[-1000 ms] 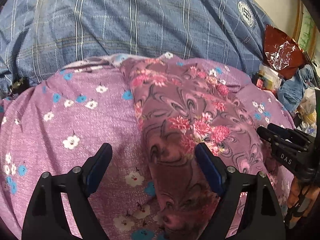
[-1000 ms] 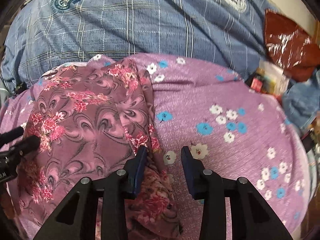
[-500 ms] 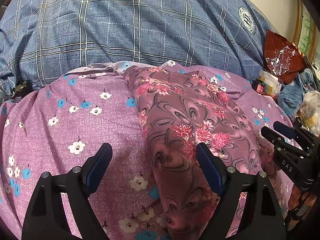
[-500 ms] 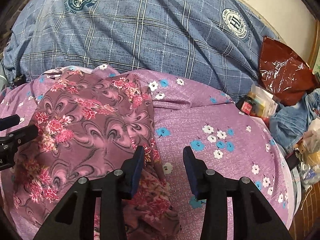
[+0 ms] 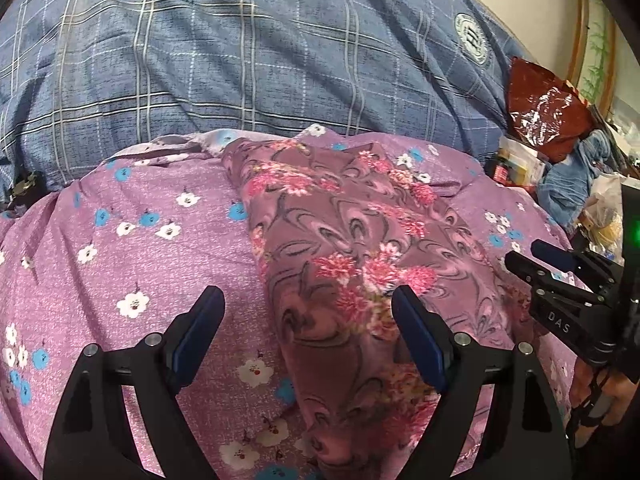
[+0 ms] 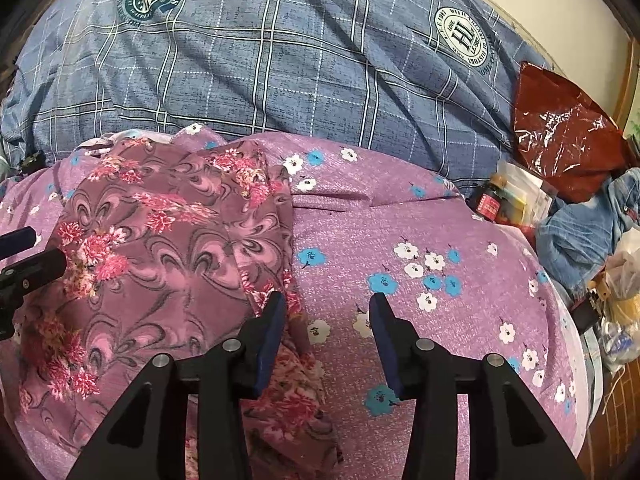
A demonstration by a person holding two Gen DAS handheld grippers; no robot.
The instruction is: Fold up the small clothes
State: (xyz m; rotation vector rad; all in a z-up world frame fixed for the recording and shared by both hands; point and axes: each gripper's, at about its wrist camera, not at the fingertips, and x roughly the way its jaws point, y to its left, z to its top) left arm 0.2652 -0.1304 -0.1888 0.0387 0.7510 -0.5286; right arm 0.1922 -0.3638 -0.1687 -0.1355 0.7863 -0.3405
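A mauve garment (image 5: 352, 264) with pink flowers lies folded into a long strip on a purple flowered cloth (image 5: 132, 264). My left gripper (image 5: 306, 304) hovers open and wide over the strip's left edge, pressing on nothing. The right gripper (image 5: 532, 264) shows at the right of that view, by the strip's far side. In the right wrist view the garment (image 6: 172, 248) lies to the left. My right gripper (image 6: 328, 308) has its jaws opening, its left finger (image 6: 276, 320) over the garment's right edge. Between the pads shows mostly purple cloth (image 6: 440, 240). The left gripper (image 6: 28, 256) peeks in at the left.
A blue plaid bedspread (image 6: 300, 60) with round badges covers the far side. At the right lie a red plastic bag (image 6: 560, 128), a blue denim piece (image 6: 580, 232), a small dark jar (image 6: 488, 204) and boxes. A hand (image 5: 600, 392) holds the right gripper.
The right gripper's jaws have spread wider beside the garment's edge. Both views now take in more of the blue bedspread. The garment has not moved.
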